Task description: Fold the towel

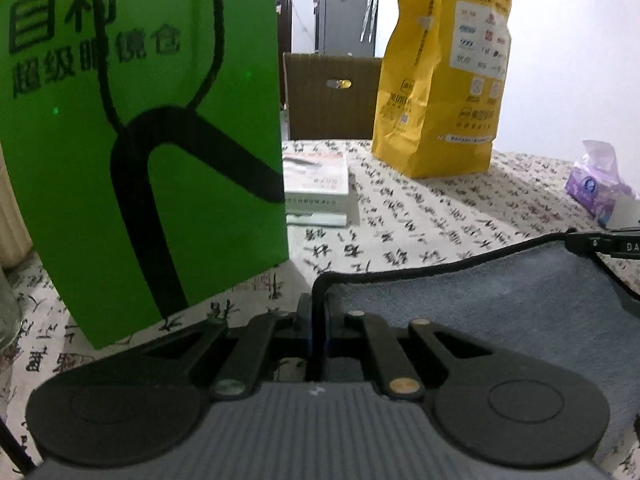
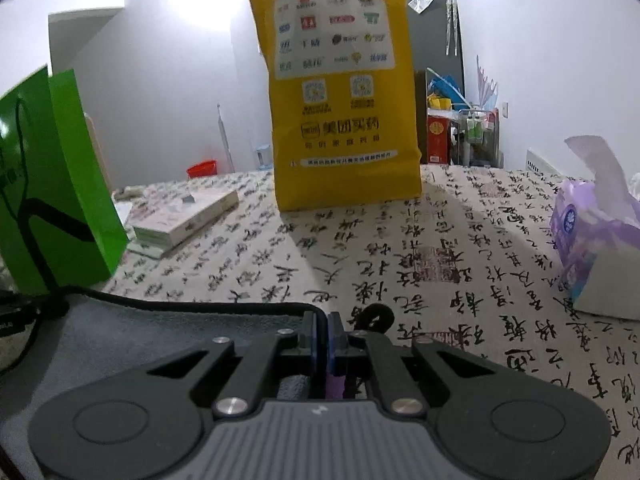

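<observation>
A grey-blue towel point(image 1: 500, 296) with a black hem lies on the calligraphy-print tablecloth point(image 1: 420, 216). My left gripper point(image 1: 318, 312) is shut on the towel's left corner, with the hem running up between the jaws. My right gripper point(image 2: 322, 328) is shut on the towel's point(image 2: 140, 332) right corner, and a small black hanging loop point(image 2: 376, 318) sticks out beside it. The right gripper's tip also shows at the far right of the left wrist view point(image 1: 616, 246), and the left gripper's tip at the far left of the right wrist view point(image 2: 12, 316).
A green paper bag point(image 1: 140, 140) stands close on the left. A yellow paper bag point(image 1: 444, 76) stands at the back. A flat white box point(image 1: 316, 188) lies between them. A purple tissue pack point(image 2: 592, 232) sits at the right. A cardboard box point(image 1: 332, 96) stands beyond the table.
</observation>
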A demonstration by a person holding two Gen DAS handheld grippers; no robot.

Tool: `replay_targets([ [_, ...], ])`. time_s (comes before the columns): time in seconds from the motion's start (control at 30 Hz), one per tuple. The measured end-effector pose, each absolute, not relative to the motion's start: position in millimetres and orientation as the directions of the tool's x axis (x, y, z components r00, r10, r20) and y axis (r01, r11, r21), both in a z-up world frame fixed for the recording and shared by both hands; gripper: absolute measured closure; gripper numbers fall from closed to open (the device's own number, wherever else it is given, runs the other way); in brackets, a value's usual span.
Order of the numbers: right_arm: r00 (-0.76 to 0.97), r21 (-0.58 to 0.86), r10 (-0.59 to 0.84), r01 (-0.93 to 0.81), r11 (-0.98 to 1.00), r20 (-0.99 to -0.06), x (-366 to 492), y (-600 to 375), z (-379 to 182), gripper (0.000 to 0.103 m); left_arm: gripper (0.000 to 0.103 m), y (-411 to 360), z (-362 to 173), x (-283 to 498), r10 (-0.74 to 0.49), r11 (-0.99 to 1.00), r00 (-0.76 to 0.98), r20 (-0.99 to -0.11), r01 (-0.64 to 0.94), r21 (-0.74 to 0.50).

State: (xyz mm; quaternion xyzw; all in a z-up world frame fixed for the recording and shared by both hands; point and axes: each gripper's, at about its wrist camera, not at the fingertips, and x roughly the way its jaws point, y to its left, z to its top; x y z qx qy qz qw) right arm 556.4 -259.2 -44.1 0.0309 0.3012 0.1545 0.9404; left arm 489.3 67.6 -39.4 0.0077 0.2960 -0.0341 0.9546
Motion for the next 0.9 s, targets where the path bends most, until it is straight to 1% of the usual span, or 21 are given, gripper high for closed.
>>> replay_targets([
  [0.03, 0.768, 0.146, 0.304, -0.269, 0.952, -0.563, 557, -259, -46, 0.096, 0.095, 69, -42, 491, -0.053, 0.998, 0.821, -0.569, 0.061, -0.005],
  [0.07, 0.765, 0.144, 0.297, -0.263, 0.954, -0.571, 559, -259, -49, 0.093, 0.092, 71, -44, 492, -0.051, 0.998, 0.816, -0.575, 0.055, -0.010],
  [0.1, 0.764, 0.147, 0.294, -0.257, 0.955, -0.574, 559, -260, -51, 0.089, 0.085, 73, -45, 494, -0.047, 0.999, 0.811, -0.583, 0.045, -0.017],
  [0.13, 0.764, 0.154, 0.293, -0.250, 0.956, -0.574, 559, -261, -52, 0.089, 0.080, 74, -45, 495, -0.042, 0.999, 0.810, -0.585, 0.038, -0.019],
  [0.17, 0.766, 0.160, 0.293, -0.246, 0.956, -0.573, 560, -263, -53, 0.083, 0.068, 75, -45, 495, -0.036, 0.999, 0.810, -0.586, 0.031, -0.019],
  [0.2, 0.766, 0.168, 0.292, -0.239, 0.957, -0.573, 560, -264, -53, 0.073, 0.058, 76, -45, 495, -0.033, 0.999, 0.809, -0.587, 0.026, -0.020],
  [0.23, 0.766, 0.173, 0.290, -0.233, 0.957, -0.573, 560, -265, -53, 0.069, 0.055, 77, -45, 494, -0.039, 0.999, 0.810, -0.586, 0.030, -0.025],
  [0.27, 0.768, 0.180, 0.293, -0.231, 0.956, -0.570, 559, -266, -54, 0.062, 0.049, 77, -45, 494, -0.050, 0.999, 0.808, -0.588, 0.039, -0.032],
  [0.3, 0.769, 0.190, 0.301, -0.233, 0.954, -0.565, 558, -267, -55, 0.052, 0.041, 77, -45, 494, -0.058, 0.998, 0.806, -0.590, 0.046, -0.036],
  [0.37, 0.770, 0.203, 0.305, -0.229, 0.952, -0.561, 557, -269, -55, 0.040, 0.031, 76, -45, 492, -0.062, 0.998, 0.809, -0.585, 0.051, -0.037],
  [0.4, 0.776, 0.203, 0.299, -0.222, 0.954, -0.555, 556, -270, -54, 0.035, 0.029, 76, -45, 490, -0.065, 0.998, 0.815, -0.576, 0.052, -0.038],
  [0.43, 0.781, 0.202, 0.293, -0.216, 0.955, -0.551, 554, -271, -54, 0.033, 0.027, 76, -44, 488, -0.065, 0.998, 0.819, -0.570, 0.053, -0.038],
  [0.47, 0.784, 0.203, 0.289, -0.210, 0.956, -0.550, 554, -272, -54, 0.030, 0.022, 76, -44, 487, -0.060, 0.998, 0.819, -0.570, 0.051, -0.032],
  [0.5, 0.784, 0.207, 0.289, -0.207, 0.956, -0.550, 553, -274, -54, 0.030, 0.020, 75, -43, 486, -0.055, 0.998, 0.818, -0.573, 0.048, -0.028],
  [0.67, 0.783, 0.211, 0.305, -0.224, 0.951, -0.543, 544, -273, -50, 0.026, 0.019, 74, -42, 476, -0.039, 0.999, 0.812, -0.583, 0.040, -0.012],
  [0.9, 0.779, 0.223, 0.322, -0.237, 0.946, -0.538, 517, -281, -45, 0.026, 0.018, 74, -36, 449, -0.040, 0.999, 0.815, -0.578, 0.028, -0.031],
])
